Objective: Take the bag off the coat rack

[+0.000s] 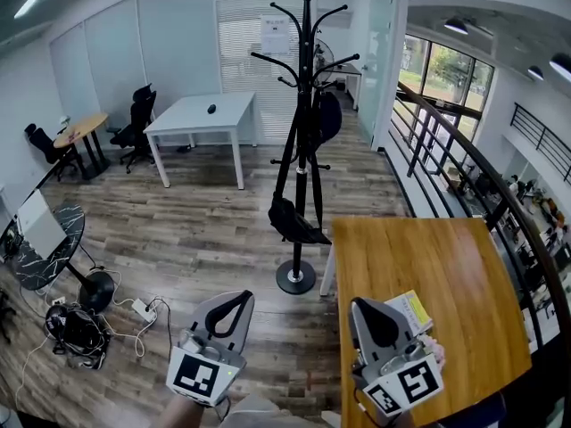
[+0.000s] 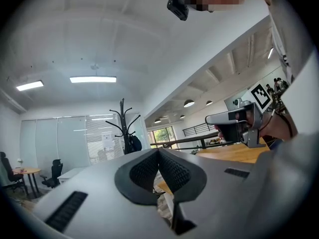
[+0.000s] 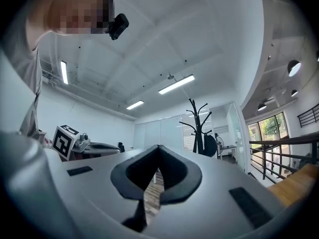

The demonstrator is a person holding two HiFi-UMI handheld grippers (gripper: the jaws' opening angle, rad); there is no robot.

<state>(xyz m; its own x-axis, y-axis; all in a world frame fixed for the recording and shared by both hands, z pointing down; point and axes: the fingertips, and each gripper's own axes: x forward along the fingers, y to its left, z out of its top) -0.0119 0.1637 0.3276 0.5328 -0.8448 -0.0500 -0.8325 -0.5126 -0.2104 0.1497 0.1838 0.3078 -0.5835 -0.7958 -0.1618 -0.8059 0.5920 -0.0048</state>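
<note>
A black coat rack [image 1: 303, 141] stands on the wood floor ahead of me. A black bag [image 1: 293, 221] hangs low on it by long straps. A second dark item [image 1: 326, 117] hangs higher on the rack's right side. My left gripper [image 1: 244, 295] is shut and empty, held low and short of the rack's base. My right gripper [image 1: 358, 304] is also shut and empty, over the near corner of the wooden table [image 1: 446, 275]. The left gripper view shows the shut left gripper [image 2: 158, 151] with the rack [image 2: 122, 126] far off. The right gripper view shows the shut right gripper [image 3: 158, 147] and the rack [image 3: 198, 126].
A yellowish packet [image 1: 412, 308] lies on the wooden table by my right gripper. A railing [image 1: 464, 168] runs along the right. A white table [image 1: 201, 114] and office chairs [image 1: 134, 123] stand at the back left. A round dark table [image 1: 45, 239] and floor cables [image 1: 80, 328] are at the left.
</note>
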